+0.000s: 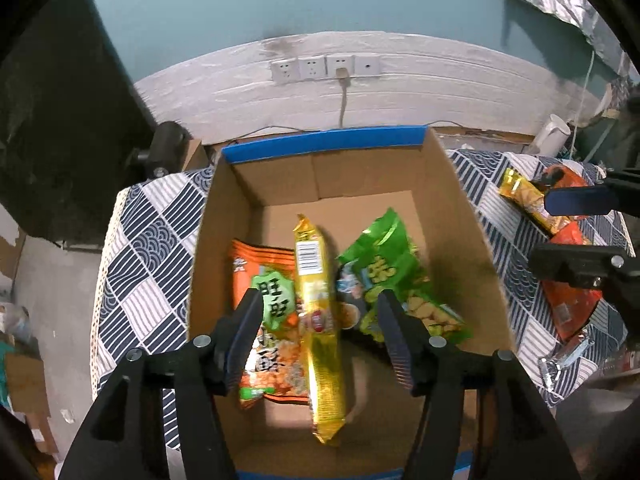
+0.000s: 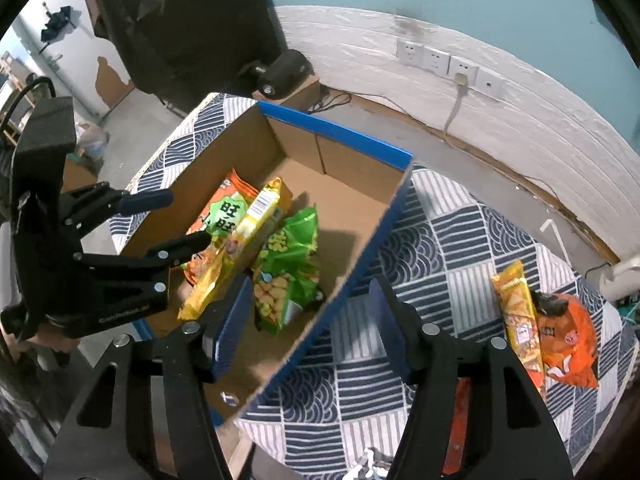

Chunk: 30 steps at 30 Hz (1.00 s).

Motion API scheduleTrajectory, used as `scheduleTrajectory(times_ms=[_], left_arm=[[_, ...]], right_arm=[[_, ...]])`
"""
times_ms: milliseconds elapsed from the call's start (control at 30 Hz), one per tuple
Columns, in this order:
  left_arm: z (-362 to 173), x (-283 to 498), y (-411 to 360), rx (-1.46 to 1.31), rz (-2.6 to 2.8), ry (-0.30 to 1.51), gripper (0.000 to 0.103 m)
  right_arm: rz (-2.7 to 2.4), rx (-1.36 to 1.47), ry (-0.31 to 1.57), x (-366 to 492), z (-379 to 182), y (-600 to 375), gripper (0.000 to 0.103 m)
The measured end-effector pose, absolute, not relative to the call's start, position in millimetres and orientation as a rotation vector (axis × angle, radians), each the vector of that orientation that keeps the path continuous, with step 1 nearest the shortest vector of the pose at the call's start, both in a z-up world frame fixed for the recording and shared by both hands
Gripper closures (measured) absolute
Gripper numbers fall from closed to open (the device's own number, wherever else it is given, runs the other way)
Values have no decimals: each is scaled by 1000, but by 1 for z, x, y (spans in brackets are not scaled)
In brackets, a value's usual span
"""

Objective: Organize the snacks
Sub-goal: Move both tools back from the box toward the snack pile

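Cardboard box (image 1: 472, 216) with blue-taped rim sits on a table under a blue-and-white patterned cloth (image 1: 144, 248). Three snacks lie inside the box: orange bag (image 1: 262, 276) at 9 o'clock, long yellow pack (image 1: 320, 320) down the middle, lying across the orange bag's edge, green bag (image 1: 384, 276) at 3 o'clock, touching the yellow pack.

Left gripper (image 1: 320, 320) hangs over the box, pointing steeply down, jaws parted about halfway. The yellow pack shows in the gap between its fingers (image 1: 248, 320), but the pads are clear of it; nothing gripped.

Right gripper (image 2: 308, 320) is also about half open and empty. It straddles the box's 3 o'clock wall: one finger over the box interior near the green bag (image 2: 288, 268), the other over the cloth (image 2: 440, 240).

Outside the box, at 3 o'clock on the cloth: second yellow pack (image 2: 516, 312) lying partly over another orange bag (image 2: 568, 344), well apart from the box. A silver wrapper (image 1: 560, 360) lies at 4 o'clock in the left view. More orange packaging shows under the right gripper; can't tell what it is.

Wall sockets (image 1: 324, 68) at 12 o'clock behind the box, one with a cable plugged in.
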<state>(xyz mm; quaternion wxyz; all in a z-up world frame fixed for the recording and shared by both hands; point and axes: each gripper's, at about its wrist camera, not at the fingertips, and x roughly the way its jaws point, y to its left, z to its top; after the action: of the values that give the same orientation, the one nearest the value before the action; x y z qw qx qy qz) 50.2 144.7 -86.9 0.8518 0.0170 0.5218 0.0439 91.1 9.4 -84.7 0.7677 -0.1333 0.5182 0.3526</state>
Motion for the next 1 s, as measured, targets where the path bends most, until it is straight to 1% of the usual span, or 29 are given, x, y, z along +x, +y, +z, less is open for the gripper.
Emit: scheduleTrajectory(times_ms=[100,367,567,800,1000], left_arm=[[-84,52,134,35,71,1098,40],[-76,57,101,32,7,1103,39],[-73,60,72,49,-40,1106,34],[-73,61,37,84,-99,1120,32],[-78,64,12,105,-139,1145,31]], right_arm=[[755,-288,1117,87,-82,-1,41],[728,-254,1114,81,-78,-42,41],[680,-248,1101,81,-76,-78,41],[615,-199,1106,88,-77,-124,40],[555,-157,1101,91,-74,-166,34]])
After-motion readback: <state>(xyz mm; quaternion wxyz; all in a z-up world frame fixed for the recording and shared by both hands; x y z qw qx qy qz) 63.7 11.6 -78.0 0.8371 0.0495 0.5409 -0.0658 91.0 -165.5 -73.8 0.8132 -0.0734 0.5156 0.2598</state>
